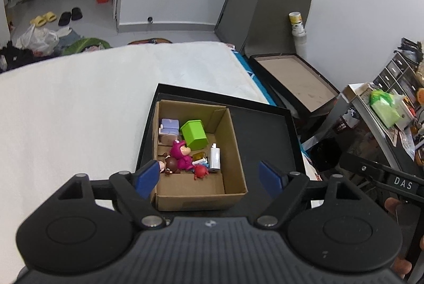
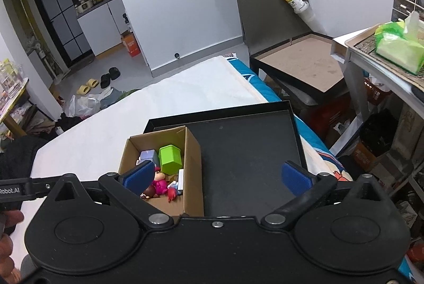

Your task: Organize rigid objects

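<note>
A brown cardboard box (image 1: 233, 140) sits in the left part of a black tray (image 1: 265, 130) on a white mattress. Inside lie a green cube (image 1: 194, 134), a lilac block (image 1: 169, 127), a magenta figurine (image 1: 181, 154), a brown figurine (image 1: 171, 164), a red toy (image 1: 200, 172) and a white bottle (image 1: 215, 158). My left gripper (image 1: 210, 178) is open and empty above the box's near side. My right gripper (image 2: 218, 176) is open and empty above the tray (image 2: 251, 146), its left finger over the box (image 2: 193, 159); the green cube (image 2: 171, 159) shows there too.
The white mattress (image 1: 79, 111) spreads left and back. A second black tray with a brown bottom (image 1: 296, 79) sits off the bed at the right. A cluttered desk with a green tissue pack (image 2: 397, 48) stands far right. Bags and slippers lie on the floor behind.
</note>
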Demonstrator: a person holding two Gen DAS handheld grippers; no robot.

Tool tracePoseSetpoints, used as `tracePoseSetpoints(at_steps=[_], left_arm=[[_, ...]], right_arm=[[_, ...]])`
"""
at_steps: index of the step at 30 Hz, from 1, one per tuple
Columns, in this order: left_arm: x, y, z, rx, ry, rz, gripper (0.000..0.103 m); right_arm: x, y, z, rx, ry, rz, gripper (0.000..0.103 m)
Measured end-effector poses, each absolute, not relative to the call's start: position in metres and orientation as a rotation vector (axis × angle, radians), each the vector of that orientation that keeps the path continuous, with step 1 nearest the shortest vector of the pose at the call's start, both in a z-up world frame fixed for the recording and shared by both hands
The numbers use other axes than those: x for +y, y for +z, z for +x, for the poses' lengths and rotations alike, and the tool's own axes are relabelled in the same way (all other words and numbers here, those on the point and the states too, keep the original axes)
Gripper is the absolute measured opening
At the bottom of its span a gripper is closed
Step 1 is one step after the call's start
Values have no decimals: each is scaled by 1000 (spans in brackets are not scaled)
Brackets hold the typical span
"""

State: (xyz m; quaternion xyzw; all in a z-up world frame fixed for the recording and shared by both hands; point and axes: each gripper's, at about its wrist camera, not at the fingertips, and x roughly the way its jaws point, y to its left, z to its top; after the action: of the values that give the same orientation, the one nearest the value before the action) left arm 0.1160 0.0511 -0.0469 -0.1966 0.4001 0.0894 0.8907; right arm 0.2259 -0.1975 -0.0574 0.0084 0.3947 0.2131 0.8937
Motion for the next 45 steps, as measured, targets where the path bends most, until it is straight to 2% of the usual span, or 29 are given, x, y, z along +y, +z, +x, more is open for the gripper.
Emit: tracePoseSetpoints(at_steps=[29, 31, 33, 45], left_arm=[[2, 11, 13, 668, 150, -308, 81], [1, 14, 5, 651, 156, -303, 84], [0, 17, -5, 634, 161, -300, 92], [-19, 14, -40, 624, 149, -250, 92]], right_arm=[[-231, 4, 127, 689, 435, 10, 103], [-233, 6, 120, 680, 428, 17, 103], [-235, 7, 113, 671, 419, 23, 103], [-248, 7, 71, 640, 483, 62, 103]])
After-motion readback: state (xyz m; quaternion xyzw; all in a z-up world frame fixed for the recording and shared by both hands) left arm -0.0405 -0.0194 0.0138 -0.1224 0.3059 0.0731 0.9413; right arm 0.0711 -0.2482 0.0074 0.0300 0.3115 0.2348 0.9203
